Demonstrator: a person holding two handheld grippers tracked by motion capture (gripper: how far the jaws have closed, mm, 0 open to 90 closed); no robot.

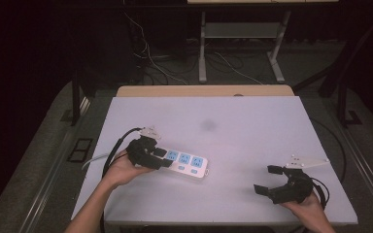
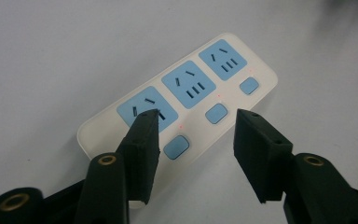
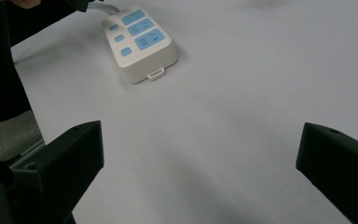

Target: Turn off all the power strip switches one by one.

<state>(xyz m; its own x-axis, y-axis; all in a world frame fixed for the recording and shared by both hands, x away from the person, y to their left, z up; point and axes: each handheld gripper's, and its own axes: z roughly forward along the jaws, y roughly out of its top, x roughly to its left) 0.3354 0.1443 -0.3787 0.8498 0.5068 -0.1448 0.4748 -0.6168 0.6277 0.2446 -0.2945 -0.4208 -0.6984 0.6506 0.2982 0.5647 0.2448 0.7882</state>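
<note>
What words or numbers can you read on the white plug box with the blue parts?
None: no words, numbers or brand marks can be read anywhere.
White plastic power strip: its three blue socket panels show only slots, and its three blue rounded buttons are blank.
Small white tab on the strip's end: too small to tell if anything is printed.
</note>
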